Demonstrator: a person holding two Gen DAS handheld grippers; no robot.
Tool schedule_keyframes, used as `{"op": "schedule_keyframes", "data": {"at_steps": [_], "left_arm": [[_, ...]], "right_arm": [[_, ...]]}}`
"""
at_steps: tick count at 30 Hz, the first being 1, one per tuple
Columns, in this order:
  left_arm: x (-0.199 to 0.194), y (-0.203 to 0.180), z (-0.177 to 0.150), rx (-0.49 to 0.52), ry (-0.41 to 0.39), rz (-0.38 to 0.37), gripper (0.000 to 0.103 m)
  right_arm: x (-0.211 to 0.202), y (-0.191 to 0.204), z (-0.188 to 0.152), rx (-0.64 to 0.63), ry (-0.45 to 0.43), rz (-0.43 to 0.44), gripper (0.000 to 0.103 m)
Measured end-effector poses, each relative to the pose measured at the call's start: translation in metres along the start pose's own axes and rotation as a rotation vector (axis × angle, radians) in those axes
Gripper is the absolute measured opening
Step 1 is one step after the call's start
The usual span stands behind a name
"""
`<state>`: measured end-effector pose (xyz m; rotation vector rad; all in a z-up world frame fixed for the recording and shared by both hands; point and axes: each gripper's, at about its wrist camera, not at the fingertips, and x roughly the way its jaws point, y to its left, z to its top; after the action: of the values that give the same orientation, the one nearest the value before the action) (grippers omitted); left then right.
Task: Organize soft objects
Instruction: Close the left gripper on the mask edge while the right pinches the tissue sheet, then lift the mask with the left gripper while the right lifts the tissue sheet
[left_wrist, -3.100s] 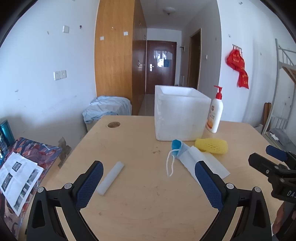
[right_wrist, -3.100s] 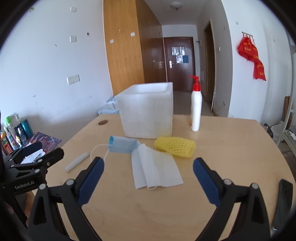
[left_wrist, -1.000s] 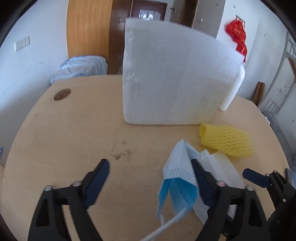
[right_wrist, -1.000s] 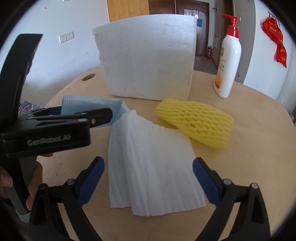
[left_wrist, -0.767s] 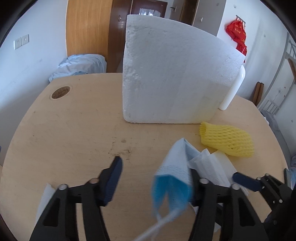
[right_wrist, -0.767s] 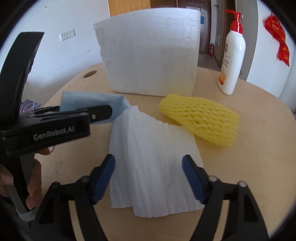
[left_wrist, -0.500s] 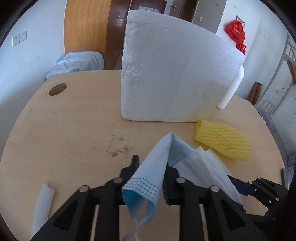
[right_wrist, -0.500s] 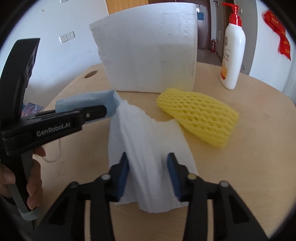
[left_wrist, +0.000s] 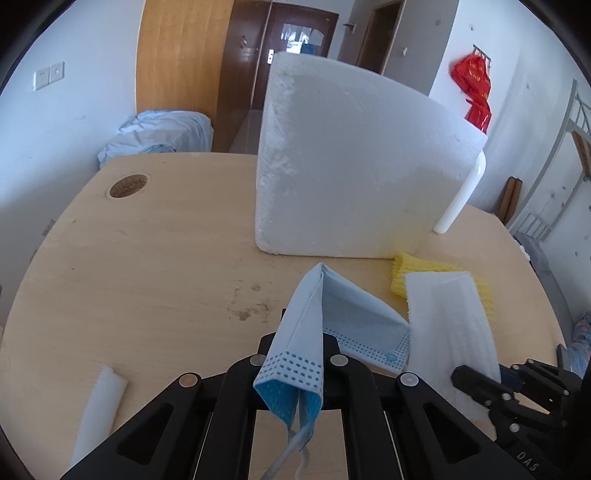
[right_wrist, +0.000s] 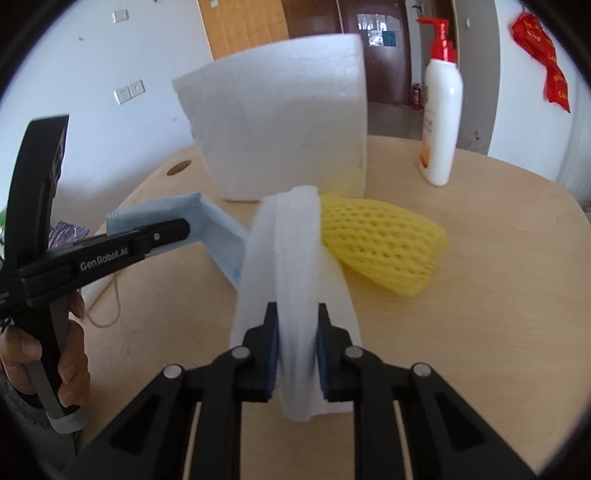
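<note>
- A lived-in dorm-style room: a metal bunk-bed frame (left_wrist: 554, 155) stands by the right wall.
- A wooden wardrobe (left_wrist: 184, 74) and a dark entry door (left_wrist: 295, 48) close off the far end.
- Red hangings (left_wrist: 474, 88) on the white wall, bundled bedding (left_wrist: 159, 133) beyond the round wooden table's (left_wrist: 129, 258) far edge, a lotion pump bottle (right_wrist: 441, 122) on it.

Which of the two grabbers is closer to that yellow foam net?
Right. The right gripper, pinching the white tissue, sits beside the yellow net; the left gripper, holding the blue mask, is farther away.
</note>
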<state>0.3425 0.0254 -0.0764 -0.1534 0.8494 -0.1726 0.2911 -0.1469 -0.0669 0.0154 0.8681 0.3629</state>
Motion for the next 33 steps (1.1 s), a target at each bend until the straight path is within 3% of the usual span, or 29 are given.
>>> {"op": "schedule_keyframes", "data": {"at_steps": [11, 14, 21, 28, 33], "left_arm": [[-0.039, -0.002, -0.004, 0.005, -0.093, 0.053, 0.005], [-0.043, 0.002, -0.004, -0.004, -0.099, 0.056, 0.005], [-0.041, 0.001, -0.012, -0.016, -0.082, 0.065, 0.005], [-0.056, 0.0, -0.013, -0.019, -0.119, 0.068, 0.004], [-0.084, -0.003, -0.011, -0.01, -0.188, 0.091, 0.004]], "right_arm": [[-0.022, -0.005, -0.009, 0.029, -0.049, 0.015, 0.021], [-0.023, -0.01, -0.011, 0.06, -0.037, 0.081, 0.007], [-0.015, -0.003, -0.014, 0.051, -0.007, 0.09, 0.004], [-0.034, -0.003, -0.012, 0.057, -0.06, 0.075, 0.003], [-0.062, -0.005, -0.009, 0.059, -0.126, 0.055, 0.003]]}}
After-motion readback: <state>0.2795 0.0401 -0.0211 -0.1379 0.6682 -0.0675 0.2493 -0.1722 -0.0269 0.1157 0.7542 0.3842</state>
